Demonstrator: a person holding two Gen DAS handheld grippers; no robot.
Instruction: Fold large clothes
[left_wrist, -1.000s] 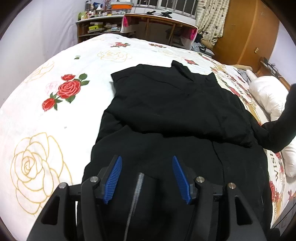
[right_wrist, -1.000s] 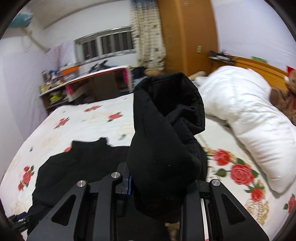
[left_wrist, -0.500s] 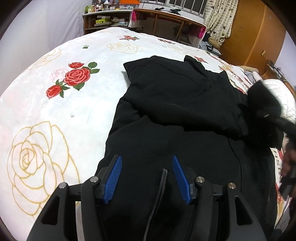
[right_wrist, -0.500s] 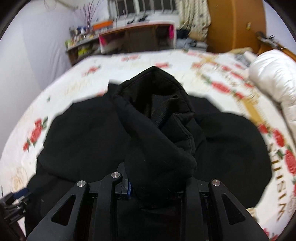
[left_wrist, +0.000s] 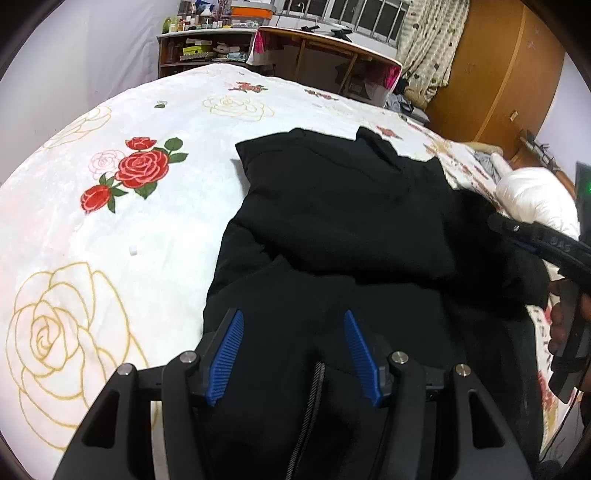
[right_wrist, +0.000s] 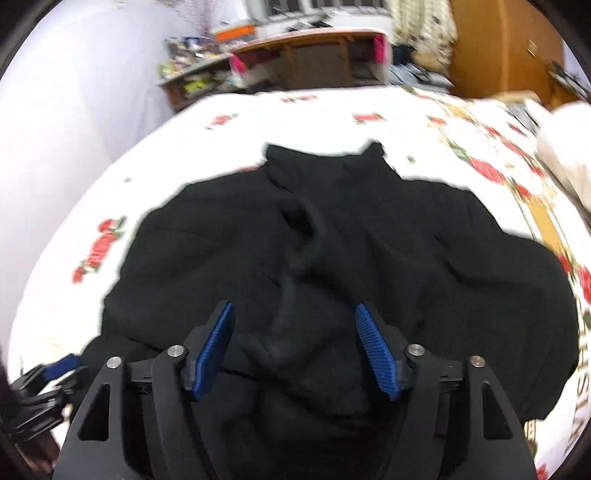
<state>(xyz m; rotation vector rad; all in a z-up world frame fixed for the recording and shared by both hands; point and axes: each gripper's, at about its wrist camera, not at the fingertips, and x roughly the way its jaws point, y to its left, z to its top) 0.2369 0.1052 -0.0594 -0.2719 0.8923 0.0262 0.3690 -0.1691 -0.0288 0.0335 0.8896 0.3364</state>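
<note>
A matt black cloth jacket (left_wrist: 343, 206) with a ribbed metal zip (left_wrist: 312, 402) lies on a plush, rose-printed white bedspread (left_wrist: 155, 206). Ribbed blue pads (left_wrist: 227, 356) line the matt black plastic left gripper (left_wrist: 293, 354) and right gripper (right_wrist: 293, 350), fixed with shiny metal screws. Behind: a varnished wooden wardrobe (left_wrist: 498, 74).

A bed (left_wrist: 177, 229) with a white rose-print cover fills the space ahead of the tool. Beyond its far edge stand a cluttered shelf (left_wrist: 199, 48) and a wooden desk (left_wrist: 325, 48) under a barred window (left_wrist: 354, 18). A patterned curtain (left_wrist: 428, 44) hangs right of them, beside a wooden wardrobe (left_wrist: 498, 74). The left wall (left_wrist: 81, 48) is plain white. A white pillow (left_wrist: 532, 195) lies far right.
</note>
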